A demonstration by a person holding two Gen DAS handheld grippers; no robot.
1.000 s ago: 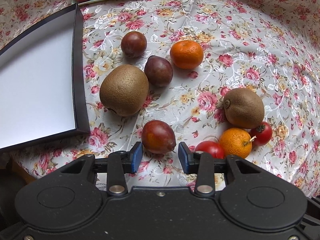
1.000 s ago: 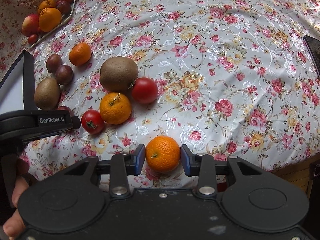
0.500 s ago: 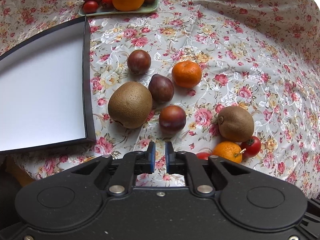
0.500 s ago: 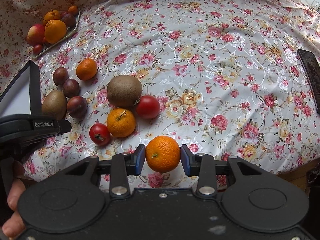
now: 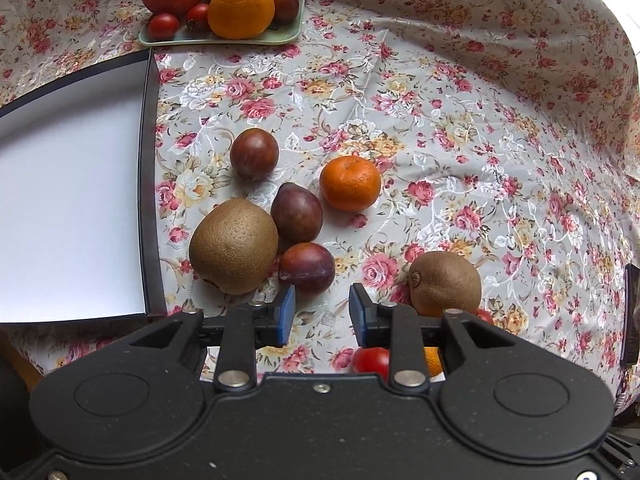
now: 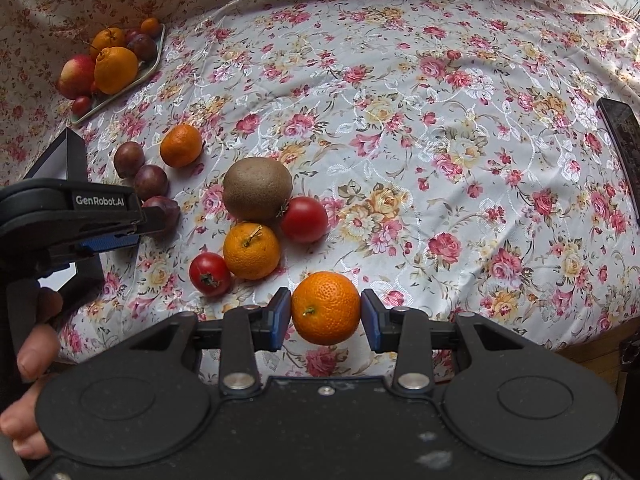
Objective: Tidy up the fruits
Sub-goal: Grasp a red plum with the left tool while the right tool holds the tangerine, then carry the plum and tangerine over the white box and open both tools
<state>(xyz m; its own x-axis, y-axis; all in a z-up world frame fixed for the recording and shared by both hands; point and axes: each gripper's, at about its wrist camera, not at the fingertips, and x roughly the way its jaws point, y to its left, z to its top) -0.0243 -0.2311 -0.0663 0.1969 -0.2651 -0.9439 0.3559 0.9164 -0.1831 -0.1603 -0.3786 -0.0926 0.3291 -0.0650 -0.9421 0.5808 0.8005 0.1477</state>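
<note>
- left gripper [image 5: 322, 314] just reopened its fingers and holds nothing; the plum [image 5: 306, 267] sits on the table beside the kiwi [image 5: 234, 246], so it's free again
- right gripper [image 6: 326, 319] still clamps the orange [image 6: 326, 308], not yet placed

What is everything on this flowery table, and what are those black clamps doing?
Plums: three, dark red-purple, beside the box.
Kiwis: two, brown, one by the box, one by the tomatoes.
Loose mandarins: two, orange, on the cloth.
Held mandarin: one, orange, between the right gripper's pads.
Tomatoes: two, red, near the second kiwi.
Tray: one, pale green, far side, piled with fruit.
Box: one, white with black rim, left.
Flat object: one, black, right edge.
Tablecloth: one, floral.
Left gripper: black, blue pads, open, empty.
Right gripper: black, clamping the mandarin.
Hand: one, holding the left gripper.
</note>
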